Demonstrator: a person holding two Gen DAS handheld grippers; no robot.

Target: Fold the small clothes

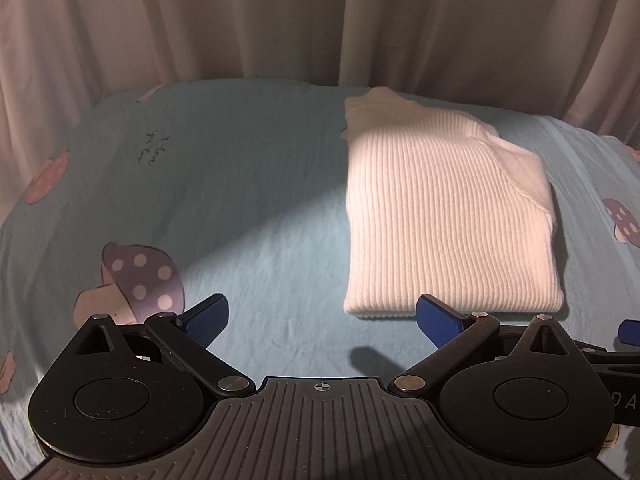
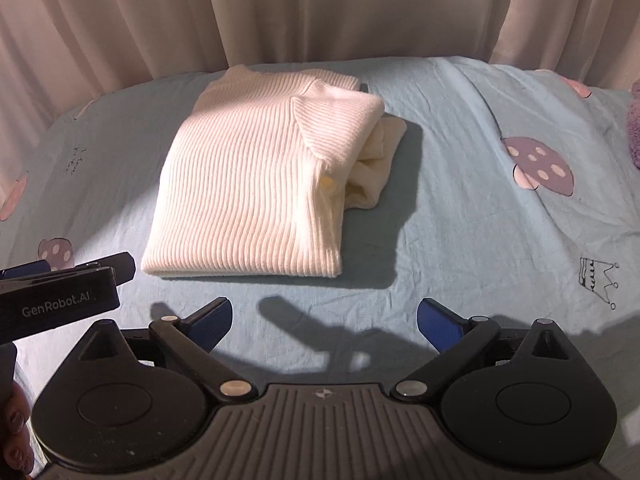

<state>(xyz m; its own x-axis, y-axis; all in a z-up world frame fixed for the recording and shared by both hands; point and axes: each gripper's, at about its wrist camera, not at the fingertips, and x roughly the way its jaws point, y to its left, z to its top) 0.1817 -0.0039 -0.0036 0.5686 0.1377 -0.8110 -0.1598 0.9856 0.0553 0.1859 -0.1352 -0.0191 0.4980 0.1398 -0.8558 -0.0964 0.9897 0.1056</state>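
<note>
A white ribbed knit sweater [image 1: 440,208] lies folded into a flat rectangle on the light blue bedsheet [image 1: 260,200]. In the right wrist view the sweater [image 2: 256,184] shows a sleeve tucked under its right side. My left gripper [image 1: 322,318] is open and empty, just short of the sweater's near edge, with the sweater ahead and to its right. My right gripper [image 2: 324,320] is open and empty above bare sheet [image 2: 460,200] in front of the sweater. The left gripper's body also shows at the left edge of the right wrist view [image 2: 60,296].
The sheet carries printed mushrooms [image 1: 140,276] and a small crown drawing [image 2: 598,282]. Beige curtains [image 1: 320,20] hang behind the bed's far edge. A purple fuzzy item [image 2: 634,124] sits at the far right.
</note>
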